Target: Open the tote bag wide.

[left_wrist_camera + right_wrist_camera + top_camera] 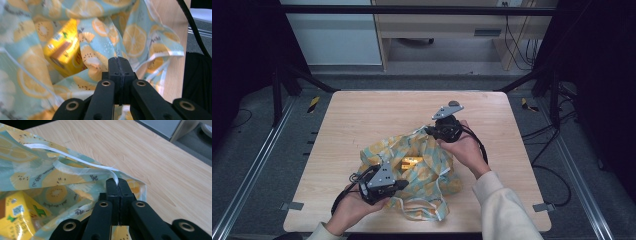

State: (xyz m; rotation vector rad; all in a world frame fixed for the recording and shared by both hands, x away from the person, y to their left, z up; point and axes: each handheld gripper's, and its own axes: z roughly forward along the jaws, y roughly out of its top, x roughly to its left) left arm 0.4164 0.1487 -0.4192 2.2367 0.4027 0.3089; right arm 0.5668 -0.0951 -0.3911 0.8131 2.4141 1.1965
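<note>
Surface: light wooden desk with rounded corners, set inside a dark metal frame. Grey floor around it, cables trailing on the right, pale cabinets beyond the far edge.

Thing in hand: a soft bag printed with lemon slices on pale blue. It lies crumpled on the near half of the desk, roughly midway between the left and right edges, its mouth pulled open. A yellow carton sits inside the mouth.

Left gripper: at the bag's near-left side, close to the near edge of the desk. Jaws pressed together on a fold of the bag's rim, as seen in the left gripper view.

Right gripper: at the bag's far-right side, near the middle of the desk. Jaws clamped on the bag's rim where a white handle strap meets it.

View differences: the high view gives the whole layout, both hands and a cream sleeve at the right. The left gripper view shows the carton tilted deep in the cloth, print blurred. The right gripper view shows the carton's corner with a green mark and a code patch, plus bare wood past the bag.

Open room: the far half of the desk and its left strip are bare. The bag's handles lie close to the near edge.
</note>
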